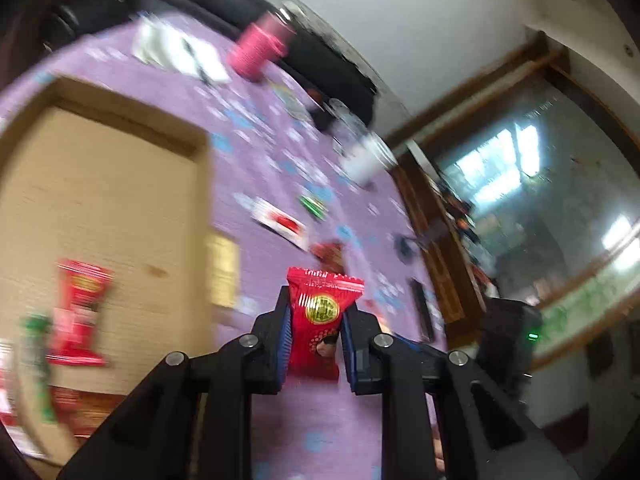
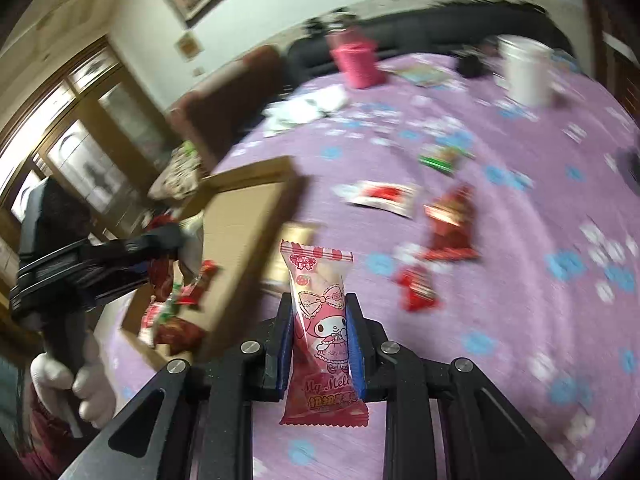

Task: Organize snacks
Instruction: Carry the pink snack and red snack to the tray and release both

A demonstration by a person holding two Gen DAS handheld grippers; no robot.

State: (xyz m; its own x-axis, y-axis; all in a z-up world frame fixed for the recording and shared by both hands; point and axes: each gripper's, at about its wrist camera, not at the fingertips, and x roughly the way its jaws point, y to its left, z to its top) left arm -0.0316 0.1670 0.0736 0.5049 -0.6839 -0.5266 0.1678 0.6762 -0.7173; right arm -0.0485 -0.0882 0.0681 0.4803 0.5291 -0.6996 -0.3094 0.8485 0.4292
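Gripping glossy crinkled wrappers: red packet (image 1: 320, 312), pink packet (image 2: 322, 332).

Purple tablecloth (image 2: 500, 320) — blue-and-white flowers — red packet (image 1: 322, 312), pink packet (image 2: 322, 320).

The right hand-held gripper (image 2: 320, 334) is clamped on a pink cartoon-printed snack packet (image 2: 322, 332); loose red packets (image 2: 452, 226) lie ahead to its right on the purple table (image 2: 520, 280); an open cardboard box (image 2: 240, 236) sits to its left.

Black linkage gripper (image 2: 320, 344), blue-padded fingers (image 2: 285, 336), silver pivot screws, white glove (image 2: 86, 380).
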